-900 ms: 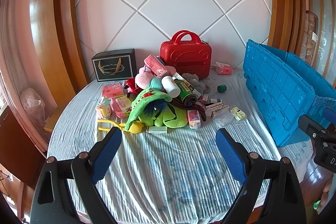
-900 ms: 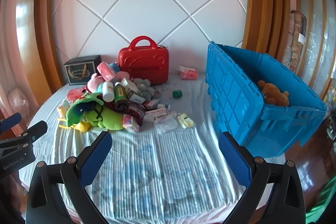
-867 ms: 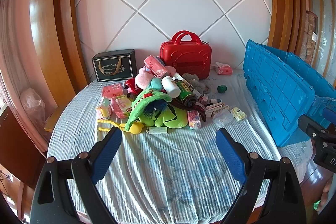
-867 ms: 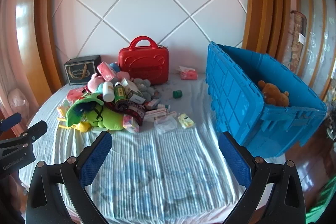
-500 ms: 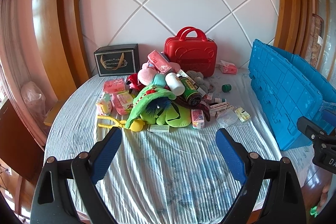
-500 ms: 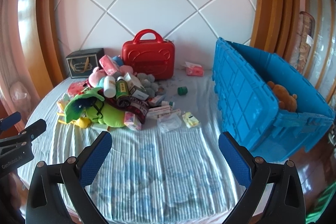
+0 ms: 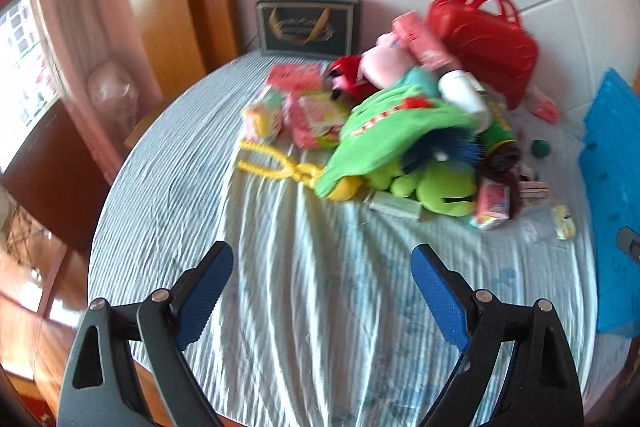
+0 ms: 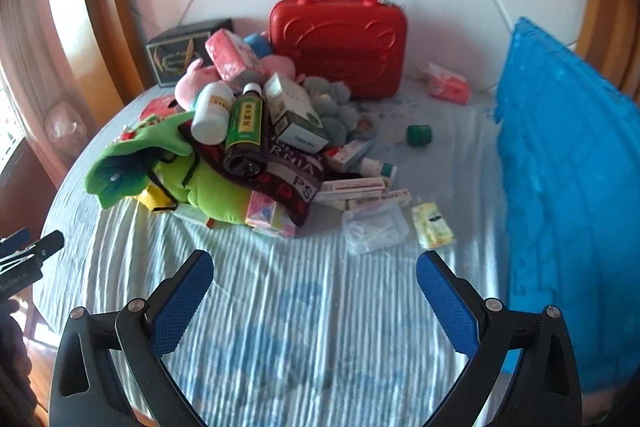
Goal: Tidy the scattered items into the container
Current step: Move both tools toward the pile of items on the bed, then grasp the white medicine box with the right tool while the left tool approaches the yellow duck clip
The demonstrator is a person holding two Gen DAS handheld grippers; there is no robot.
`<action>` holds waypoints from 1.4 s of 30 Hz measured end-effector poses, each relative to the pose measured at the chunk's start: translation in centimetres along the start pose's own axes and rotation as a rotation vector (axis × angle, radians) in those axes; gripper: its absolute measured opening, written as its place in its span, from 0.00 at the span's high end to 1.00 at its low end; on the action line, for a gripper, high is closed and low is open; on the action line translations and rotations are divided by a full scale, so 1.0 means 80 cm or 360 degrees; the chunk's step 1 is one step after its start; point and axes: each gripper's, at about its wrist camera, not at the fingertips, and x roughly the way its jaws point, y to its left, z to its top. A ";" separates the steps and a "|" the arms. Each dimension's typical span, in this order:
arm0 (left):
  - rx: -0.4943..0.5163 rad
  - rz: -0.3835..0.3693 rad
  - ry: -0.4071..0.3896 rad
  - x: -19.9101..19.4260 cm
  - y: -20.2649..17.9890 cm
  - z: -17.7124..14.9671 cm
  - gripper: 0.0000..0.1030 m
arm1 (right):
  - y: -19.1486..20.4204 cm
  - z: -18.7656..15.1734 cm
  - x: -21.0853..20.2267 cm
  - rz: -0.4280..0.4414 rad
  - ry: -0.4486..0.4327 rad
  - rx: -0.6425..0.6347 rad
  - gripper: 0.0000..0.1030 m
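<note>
Surface: round table (image 8: 280,307) under a pale blue striped cloth, set against a white panelled wall with wooden trim.
Left gripper (image 7: 322,263): jaws wide apart, nothing between them, hovering over bare cloth short of the pile.
Right gripper (image 8: 314,269): jaws wide apart as well, empty, over bare cloth just short of the pile's near edge.
Nearest left gripper: yellow tongs (image 7: 280,163) flat on the cloth, tips toward the green plush (image 7: 400,143).
Nearest right gripper: clear box (image 8: 374,229) and yellow packet (image 8: 434,225) side by side, loose in front of the pile.
Pile: green plush at the bottom left; white bottle (image 8: 212,113) and dark bottle (image 8: 246,131) lying on top of it; carton (image 8: 294,113) just beside the dark bottle; pink plush (image 8: 192,85) behind.
Strays: green cap (image 8: 419,135) alone between pile and crate; pink pack (image 8: 448,85) near the wall.
Crate (image 8: 568,187): blue, at the table's right edge, well apart from the pile; its inside is out of view.
Back: red case (image 8: 338,43) upright against the wall, black box (image 8: 182,53) to its left.
</note>
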 end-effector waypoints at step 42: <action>0.0618 0.0034 0.0216 0.286 0.059 0.108 0.32 | 0.182 0.002 0.306 0.0251 0.0332 0.0230 0.19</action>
